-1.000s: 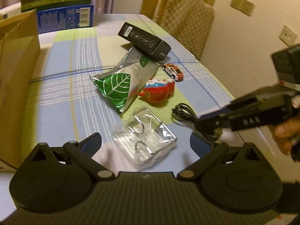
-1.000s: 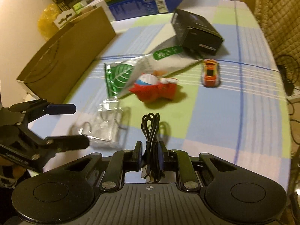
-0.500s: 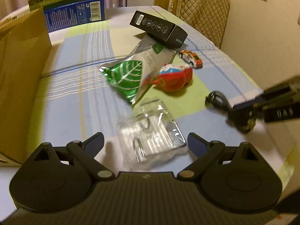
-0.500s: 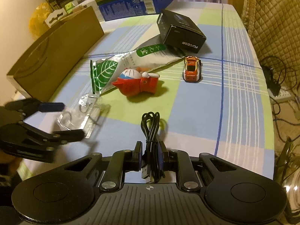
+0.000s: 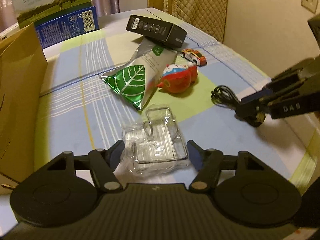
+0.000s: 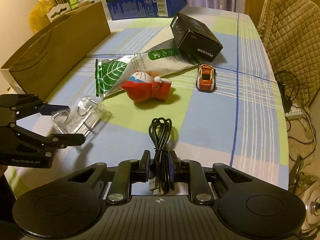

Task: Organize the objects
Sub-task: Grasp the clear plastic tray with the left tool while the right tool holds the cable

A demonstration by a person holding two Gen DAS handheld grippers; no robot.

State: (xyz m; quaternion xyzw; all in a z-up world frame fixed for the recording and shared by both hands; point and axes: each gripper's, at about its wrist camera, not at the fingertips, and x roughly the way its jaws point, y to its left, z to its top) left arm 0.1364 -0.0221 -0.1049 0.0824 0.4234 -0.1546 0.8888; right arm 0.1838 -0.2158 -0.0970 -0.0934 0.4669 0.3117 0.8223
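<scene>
My right gripper [image 6: 159, 165] is shut on a coiled black USB cable [image 6: 161, 134] and holds it above the table; the gripper also shows in the left wrist view [image 5: 252, 108] with the cable [image 5: 224, 95]. My left gripper [image 5: 155, 152] is open, its fingers on either side of a clear plastic pack of metal hooks [image 5: 156, 144]; the pack lies on the tablecloth. In the right wrist view the left gripper [image 6: 68, 122] straddles the same pack [image 6: 78, 116].
A green-leaf foil bag [image 5: 140, 74], a red toy figure [image 5: 178, 78], a toy car [image 5: 194, 57] and a black box [image 5: 158, 30] lie further back. A cardboard box [image 5: 18, 92] stands at the left, a blue milk carton [image 5: 66, 26] behind. A quilted chair [image 6: 290, 26] stands beside the table.
My left gripper has moved forward so its open fingers now flank the hook pack. My right gripper, still holding the cable, has drawn back and up from the table.
</scene>
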